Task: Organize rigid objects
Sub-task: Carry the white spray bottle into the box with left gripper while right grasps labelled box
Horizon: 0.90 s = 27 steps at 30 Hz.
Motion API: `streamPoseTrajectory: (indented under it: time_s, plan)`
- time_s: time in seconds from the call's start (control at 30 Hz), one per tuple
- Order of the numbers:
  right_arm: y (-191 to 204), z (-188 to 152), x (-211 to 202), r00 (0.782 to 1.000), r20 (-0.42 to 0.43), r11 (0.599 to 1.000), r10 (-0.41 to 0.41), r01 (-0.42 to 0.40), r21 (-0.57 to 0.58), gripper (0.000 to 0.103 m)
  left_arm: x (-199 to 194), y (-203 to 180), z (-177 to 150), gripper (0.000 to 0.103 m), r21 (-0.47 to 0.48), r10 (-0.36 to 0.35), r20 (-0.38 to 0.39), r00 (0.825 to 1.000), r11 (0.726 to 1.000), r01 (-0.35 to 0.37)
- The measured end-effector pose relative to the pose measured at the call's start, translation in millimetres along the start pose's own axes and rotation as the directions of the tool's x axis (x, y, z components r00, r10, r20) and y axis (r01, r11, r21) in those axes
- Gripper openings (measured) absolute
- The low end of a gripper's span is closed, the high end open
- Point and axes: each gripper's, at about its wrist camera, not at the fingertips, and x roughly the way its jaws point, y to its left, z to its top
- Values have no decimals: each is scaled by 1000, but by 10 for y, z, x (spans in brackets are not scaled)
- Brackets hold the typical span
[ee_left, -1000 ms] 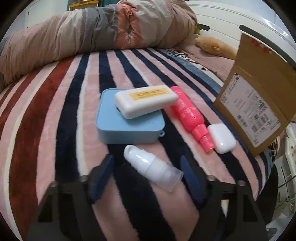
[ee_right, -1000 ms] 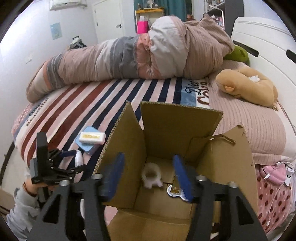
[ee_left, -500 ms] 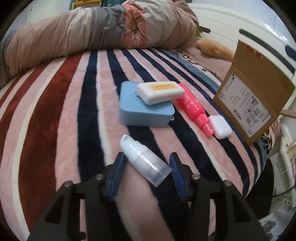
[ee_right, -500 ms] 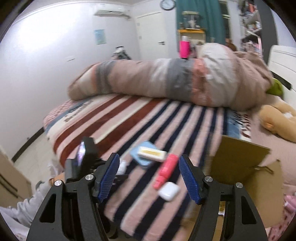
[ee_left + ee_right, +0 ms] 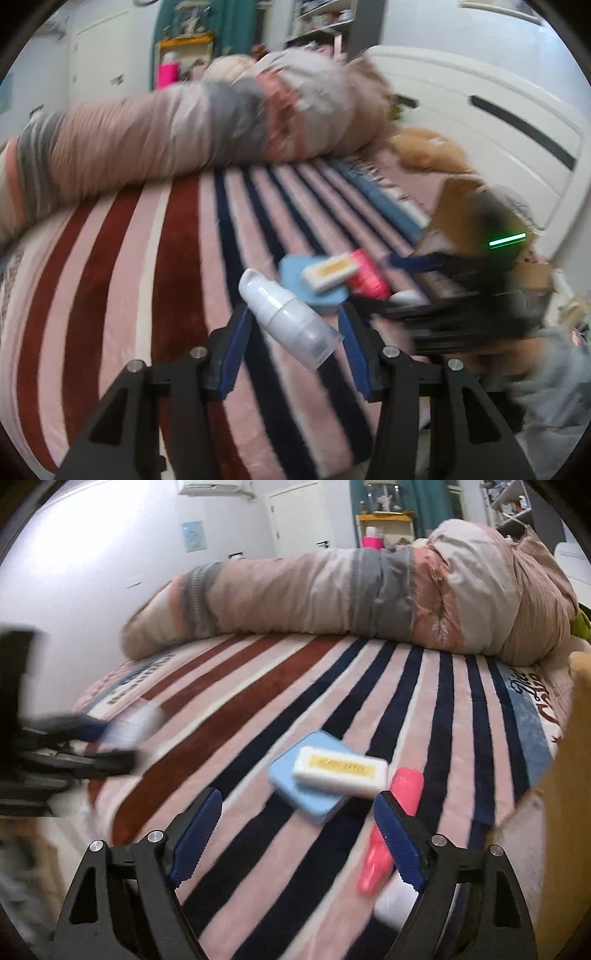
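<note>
Between the fingers of my left claw (image 5: 291,347) sits the pump bottle (image 5: 286,319), tilted, its nozzle pointing away and to the left, above the bed (image 5: 110,258). Beyond it on the bed lies the flat case (image 5: 310,790), with the small box (image 5: 340,771) on top of it. Just right of those lies the tube (image 5: 388,827), and at its near end the little pod (image 5: 397,901). My right claw (image 5: 295,842) hangs over the bed before the case. The cardboard box (image 5: 469,221) stands farther right; the rolled duvet (image 5: 369,590) lies behind everything.
</note>
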Motion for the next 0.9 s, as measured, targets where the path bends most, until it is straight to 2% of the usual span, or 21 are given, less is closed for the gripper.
streamPoseTrajectory:
  time_s: [0.07,0.13,0.2,0.3,0.37,0.5,0.63,0.67,0.73,0.8,0.83,0.87,0.9]
  plan:
    - [-76,37,244,999,-19,999,-36,37,27,85,-169,-178,189,46,44,-40,23,999,998,39]
    - [-170,76,473,998,-57,997,-40,44,69,86,-292,-406,400,46,94,-90,34,995,992,86]
    - [-198,92,573,997,-51,994,-61,65,84,91,-326,-612,575,46,128,-134,35,990,983,129]
    - [-179,116,615,995,-33,994,-93,95,57,91,-302,-1031,881,46,198,-234,20,972,954,226]
    - [-182,108,636,991,-33,990,-132,133,41,91,-210,-1364,1054,46,257,-268,4,963,931,258]
    - [-265,87,670,991,-41,991,-124,125,40,91,145,-1914,1287,46,304,-333,-76,940,890,339]
    - [-353,-25,500,999,-33,998,-17,19,59,89,420,-2299,1376,46,324,-389,-159,908,848,420]
    - [-355,-55,470,999,-35,999,-2,4,54,87,489,-2385,1394,46,327,-397,-177,901,839,434]
    - [-352,-129,433,999,-37,999,-16,17,30,60,562,-2461,1412,46,329,-400,-201,894,832,446]
    - [-374,-192,478,998,-64,1000,-19,21,16,42,663,-2541,1418,46,330,-402,-237,884,823,463]
    - [-413,-210,486,998,-64,999,-2,5,36,35,711,-2578,1416,46,332,-399,-254,881,820,467]
    - [-435,-214,475,998,-59,999,-10,12,44,32,777,-2638,1414,46,336,-392,-278,877,816,471]
    - [-449,-211,467,998,-57,998,-24,27,51,24,832,-2679,1406,46,340,-385,-293,875,814,471]
